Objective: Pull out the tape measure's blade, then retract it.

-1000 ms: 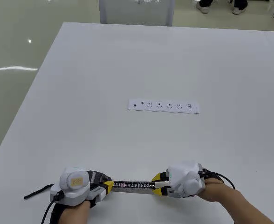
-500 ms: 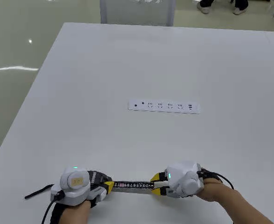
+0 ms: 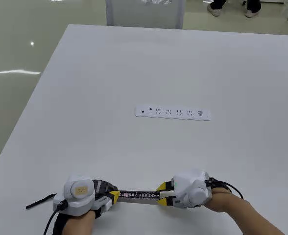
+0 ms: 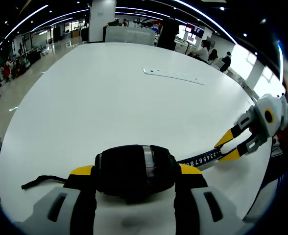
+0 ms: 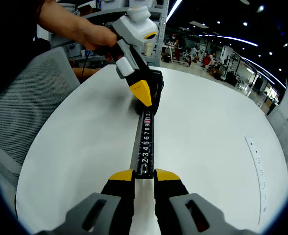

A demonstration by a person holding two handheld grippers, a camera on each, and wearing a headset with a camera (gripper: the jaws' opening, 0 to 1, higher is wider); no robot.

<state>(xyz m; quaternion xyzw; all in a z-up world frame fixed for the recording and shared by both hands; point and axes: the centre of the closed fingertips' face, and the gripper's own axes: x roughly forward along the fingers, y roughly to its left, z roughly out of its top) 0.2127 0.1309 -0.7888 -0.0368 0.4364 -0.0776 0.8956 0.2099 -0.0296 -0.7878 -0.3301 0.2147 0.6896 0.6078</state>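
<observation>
My left hand-held gripper (image 3: 112, 196) is clamped round the black body of the tape measure (image 4: 134, 169), one yellow-tipped jaw pressed against each side of it. My right hand-held gripper (image 3: 162, 193) has its jaws drawn almost together, pinching the free end of the blade (image 5: 145, 142) between the yellow tips.

The white power strip (image 3: 172, 112) lies flat in the middle of the white bench (image 3: 134, 73). The tape measure sits well apart from the strip, on the side of it nearest me. Its body is out past the strip's left end. The blade runs out of the body to the right, roughly parallel to the strip, and its gripped end is level with the strip's left half. Only a short length of blade is drawn out. It spans straight between the two hand-held grippers, with the printed numbers facing up.

A thin black strap (image 3: 38, 200) trails from the tape measure along the bench, away from the strip and further left. I cannot tell whether the blade touches the bench or hangs just above it.
</observation>
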